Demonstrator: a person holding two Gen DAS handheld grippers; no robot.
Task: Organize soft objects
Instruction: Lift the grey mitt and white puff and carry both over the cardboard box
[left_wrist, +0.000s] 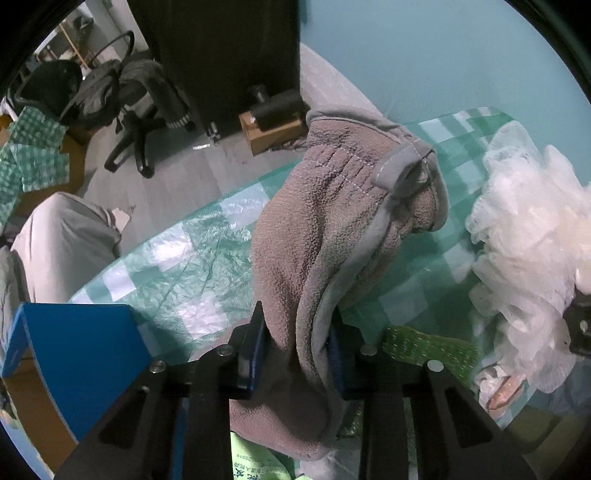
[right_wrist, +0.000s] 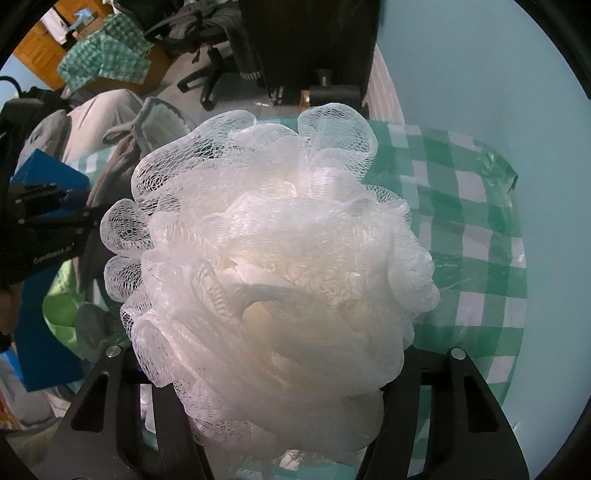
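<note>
My left gripper (left_wrist: 297, 347) is shut on a grey-brown fleece glove (left_wrist: 332, 229) and holds it above the green checked cloth (left_wrist: 177, 269); the glove's cuff points away from me. My right gripper (right_wrist: 284, 402) is shut on a white mesh bath pouf (right_wrist: 273, 266) that fills most of the right wrist view and hides the fingertips. The pouf also shows at the right of the left wrist view (left_wrist: 524, 229). The glove (right_wrist: 122, 162) and the left gripper's body (right_wrist: 40, 221) show at the left of the right wrist view.
A blue box (left_wrist: 74, 354) stands at the lower left. Green soft items (left_wrist: 421, 343) lie under the glove. The cloth's far edge (right_wrist: 498, 166) meets a light blue wall. An office chair (left_wrist: 122, 110) and a cardboard box (left_wrist: 273, 133) stand on the floor behind.
</note>
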